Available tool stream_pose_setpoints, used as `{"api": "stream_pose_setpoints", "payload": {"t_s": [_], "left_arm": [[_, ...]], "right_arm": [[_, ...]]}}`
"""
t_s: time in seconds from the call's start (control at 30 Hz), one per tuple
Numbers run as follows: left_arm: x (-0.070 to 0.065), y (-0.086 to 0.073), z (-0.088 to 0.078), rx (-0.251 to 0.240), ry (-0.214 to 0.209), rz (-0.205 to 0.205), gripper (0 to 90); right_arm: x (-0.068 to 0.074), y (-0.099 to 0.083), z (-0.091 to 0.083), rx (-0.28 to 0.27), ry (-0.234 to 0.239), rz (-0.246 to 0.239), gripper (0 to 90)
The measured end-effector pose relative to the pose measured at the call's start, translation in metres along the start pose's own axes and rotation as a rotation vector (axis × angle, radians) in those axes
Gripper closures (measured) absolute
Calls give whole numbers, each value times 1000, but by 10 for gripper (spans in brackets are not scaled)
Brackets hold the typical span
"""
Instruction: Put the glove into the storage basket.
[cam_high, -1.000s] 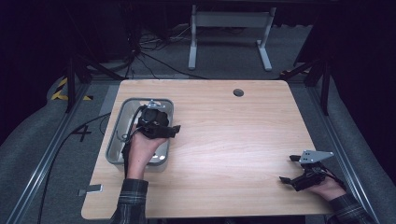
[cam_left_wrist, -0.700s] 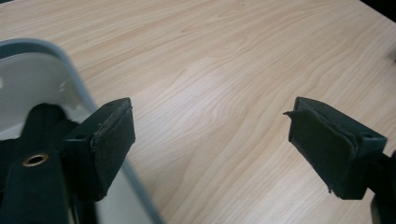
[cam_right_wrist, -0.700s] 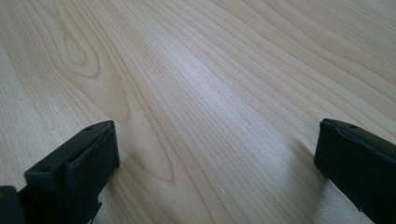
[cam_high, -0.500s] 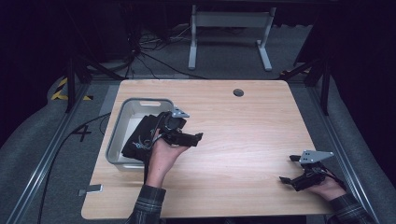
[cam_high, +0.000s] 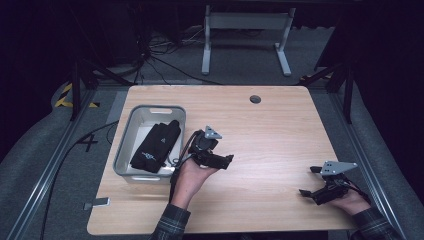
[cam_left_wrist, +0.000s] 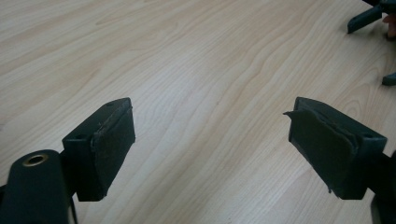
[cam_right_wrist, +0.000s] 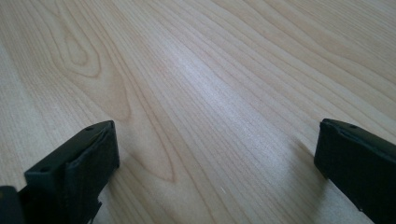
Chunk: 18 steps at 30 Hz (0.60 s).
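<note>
A folded black cloth item with a small white logo (cam_high: 155, 146) lies in the grey metal tray (cam_high: 129, 141) at the table's left. My left gripper (cam_high: 224, 161) hovers just right of the tray, pointing right over bare wood; in the left gripper view its jaws stand wide apart (cam_left_wrist: 210, 149) with nothing between them. My right gripper (cam_high: 309, 184) rests low near the table's front right corner, pointing left. In the right gripper view its pads (cam_right_wrist: 79, 163) are spread far apart over bare wood, holding nothing.
The wooden table (cam_high: 280, 135) has a round cable hole (cam_high: 255, 99) near its far edge. A small grey tab (cam_high: 97, 203) sits at the front left corner. A metal stand (cam_high: 245, 35) and cables lie on the floor beyond the table.
My left gripper has come out of the tray and moved right over the table, leaving the black cloth item lying in the tray. The right gripper has stayed put.
</note>
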<state>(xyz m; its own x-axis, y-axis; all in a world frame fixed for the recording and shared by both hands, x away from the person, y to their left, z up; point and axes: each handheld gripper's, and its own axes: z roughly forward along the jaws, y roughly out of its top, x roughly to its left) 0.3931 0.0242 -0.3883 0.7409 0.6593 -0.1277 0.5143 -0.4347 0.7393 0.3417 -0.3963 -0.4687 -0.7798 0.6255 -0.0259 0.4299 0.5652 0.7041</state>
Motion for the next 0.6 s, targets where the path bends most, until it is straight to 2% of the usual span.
{"api": "stream_pose_setpoints", "payload": {"t_s": [0.37, 0.6], "left_arm": [[-19, -15, 19, -1, -21, 25, 151], [-30, -26, 32, 24, -32, 40, 149]], "right_arm": [[0, 0, 0, 0, 1, -1, 3], [0, 0, 0, 0, 2, -1, 3]]}}
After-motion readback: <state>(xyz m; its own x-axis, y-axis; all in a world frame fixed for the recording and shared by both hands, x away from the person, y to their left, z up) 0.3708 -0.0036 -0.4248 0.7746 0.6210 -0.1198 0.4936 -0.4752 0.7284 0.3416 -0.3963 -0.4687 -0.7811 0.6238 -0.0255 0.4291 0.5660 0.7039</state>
